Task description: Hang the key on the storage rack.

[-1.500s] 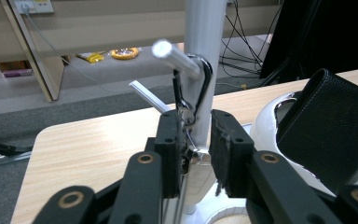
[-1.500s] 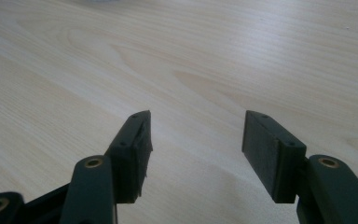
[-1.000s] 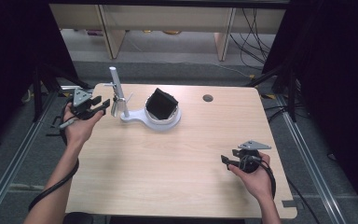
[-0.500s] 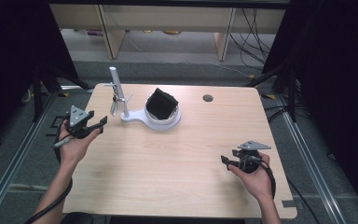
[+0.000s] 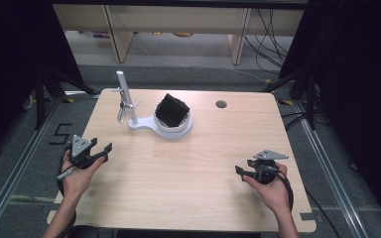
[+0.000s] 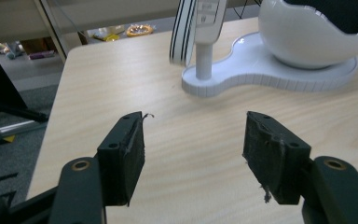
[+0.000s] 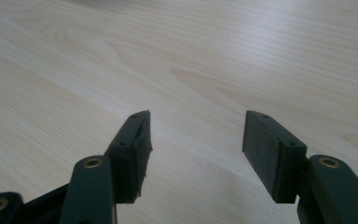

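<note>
A white stand (image 5: 144,124) sits at the table's far middle, with an upright post (image 5: 122,91) and a white bowl (image 5: 174,124) that holds a black object (image 5: 172,110). A white striped piece (image 6: 184,32) hangs beside the post (image 6: 203,60). My left gripper (image 5: 104,151) is near the table's left edge, a short way in front of the stand. Its jaws have just been opening; the gripper (image 6: 193,144) is open with nothing between the pads. My right gripper (image 5: 240,171) rests low at the near right. It (image 7: 196,144) is open over bare wood.
The wooden table (image 5: 203,198) has a round cable hole (image 5: 221,104) at the far right. Pale shelving (image 5: 178,20) stands behind it. Dark frame legs (image 5: 44,94) and floor rails flank the left and right sides.
My left hand has come down and back from beside the stand's post toward the near left edge, and its jaws have opened wider. The right hand has stayed put.
</note>
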The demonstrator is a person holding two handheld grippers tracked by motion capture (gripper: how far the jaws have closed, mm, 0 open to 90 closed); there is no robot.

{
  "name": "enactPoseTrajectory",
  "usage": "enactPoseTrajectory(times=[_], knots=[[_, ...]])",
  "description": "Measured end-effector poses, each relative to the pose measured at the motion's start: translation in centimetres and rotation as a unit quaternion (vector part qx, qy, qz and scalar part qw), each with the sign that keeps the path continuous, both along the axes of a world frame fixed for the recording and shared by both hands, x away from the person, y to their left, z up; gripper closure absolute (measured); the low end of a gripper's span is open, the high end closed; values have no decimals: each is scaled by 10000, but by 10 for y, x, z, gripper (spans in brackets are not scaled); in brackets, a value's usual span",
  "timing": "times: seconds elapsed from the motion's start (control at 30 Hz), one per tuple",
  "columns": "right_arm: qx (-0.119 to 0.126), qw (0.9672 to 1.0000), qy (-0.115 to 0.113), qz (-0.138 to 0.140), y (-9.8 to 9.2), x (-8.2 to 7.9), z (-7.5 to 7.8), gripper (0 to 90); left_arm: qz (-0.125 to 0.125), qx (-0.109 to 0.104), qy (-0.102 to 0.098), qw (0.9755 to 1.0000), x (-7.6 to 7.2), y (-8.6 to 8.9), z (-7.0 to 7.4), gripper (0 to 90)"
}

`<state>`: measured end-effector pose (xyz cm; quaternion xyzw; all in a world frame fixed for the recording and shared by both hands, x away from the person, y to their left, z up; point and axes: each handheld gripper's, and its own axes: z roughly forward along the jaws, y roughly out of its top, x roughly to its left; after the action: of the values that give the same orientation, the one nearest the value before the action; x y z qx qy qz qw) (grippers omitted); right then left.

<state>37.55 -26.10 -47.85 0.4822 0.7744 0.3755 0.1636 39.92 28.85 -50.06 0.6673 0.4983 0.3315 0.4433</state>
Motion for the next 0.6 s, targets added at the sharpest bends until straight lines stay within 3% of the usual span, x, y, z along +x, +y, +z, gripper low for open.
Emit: enactPoseTrajectory(times=[0.03, 0.1, 0.17, 0.27, 0.3, 0.4, 0.6], knots=[[-122, 9999, -106, 23, -1, 0, -1, 432, 18, -21, 32, 10000, -2, 1, -5, 381], [-70, 10000, -46, -8, 0, 0, 0, 432, 26, -33, 83, 10000, -3, 2, -11, 380], [-56, 9999, -134, 56, 0, 1, -3, 432, 65, -82, 83, 9999, -5, 3, -17, 381], [-7, 10000, 51, -67, 2, -2, -2, 432, 55, -85, 39, 9999, -6, 2, -22, 381], [80, 9999, 43, -66, 3, -2, -4, 432, 51, -75, 15, 10000, -8, 2, -23, 381], [-43, 10000, -42, 17, 0, -2, -6, 433, 56, -102, -167, 9998, -10, 1, -23, 384], [44, 10000, -36, 26, 0, -4, -10, 435, 68, -67, -200, 9998, -10, -1, -23, 379]])
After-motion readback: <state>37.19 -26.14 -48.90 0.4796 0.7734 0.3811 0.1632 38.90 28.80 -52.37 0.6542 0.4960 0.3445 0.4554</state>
